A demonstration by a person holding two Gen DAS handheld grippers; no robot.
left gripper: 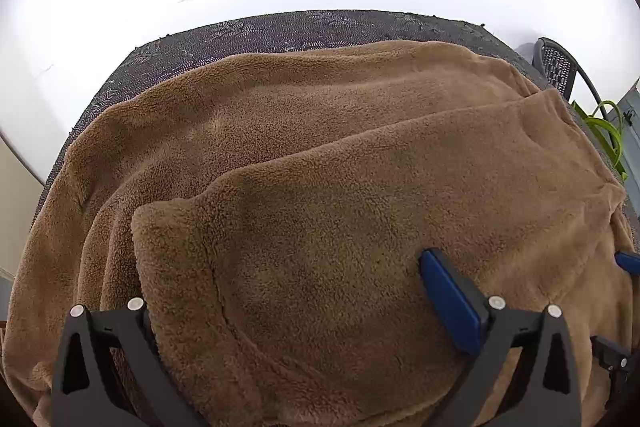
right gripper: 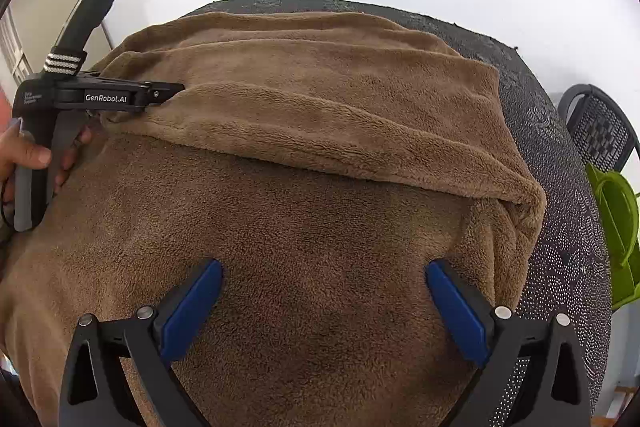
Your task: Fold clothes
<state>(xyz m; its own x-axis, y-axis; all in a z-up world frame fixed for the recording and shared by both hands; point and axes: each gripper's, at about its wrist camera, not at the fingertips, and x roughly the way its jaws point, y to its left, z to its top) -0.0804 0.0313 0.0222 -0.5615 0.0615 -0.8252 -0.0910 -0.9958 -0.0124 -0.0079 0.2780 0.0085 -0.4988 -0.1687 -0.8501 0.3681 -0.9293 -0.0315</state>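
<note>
A brown fleece garment (left gripper: 304, 147) (right gripper: 312, 211) is spread over a dark dotted table (left gripper: 280, 31) (right gripper: 560, 227), with one thick fold laid across it (right gripper: 320, 123). My left gripper (left gripper: 320, 267) is open wide and low on the fleece. Its right blue pad (left gripper: 448, 303) shows, while the left one is hidden under a flap of the fabric. In the right wrist view the left gripper (right gripper: 172, 91) points its tip into the end of the fold. My right gripper (right gripper: 324, 287) hovers open over the near part of the fleece, nothing between its pads.
A hand (right gripper: 28, 155) grips the left tool's handle. A black mesh chair (left gripper: 556, 67) (right gripper: 600, 131) and a green plastic object (left gripper: 604, 131) (right gripper: 616, 227) stand off the table's right side. A white wall lies behind the table.
</note>
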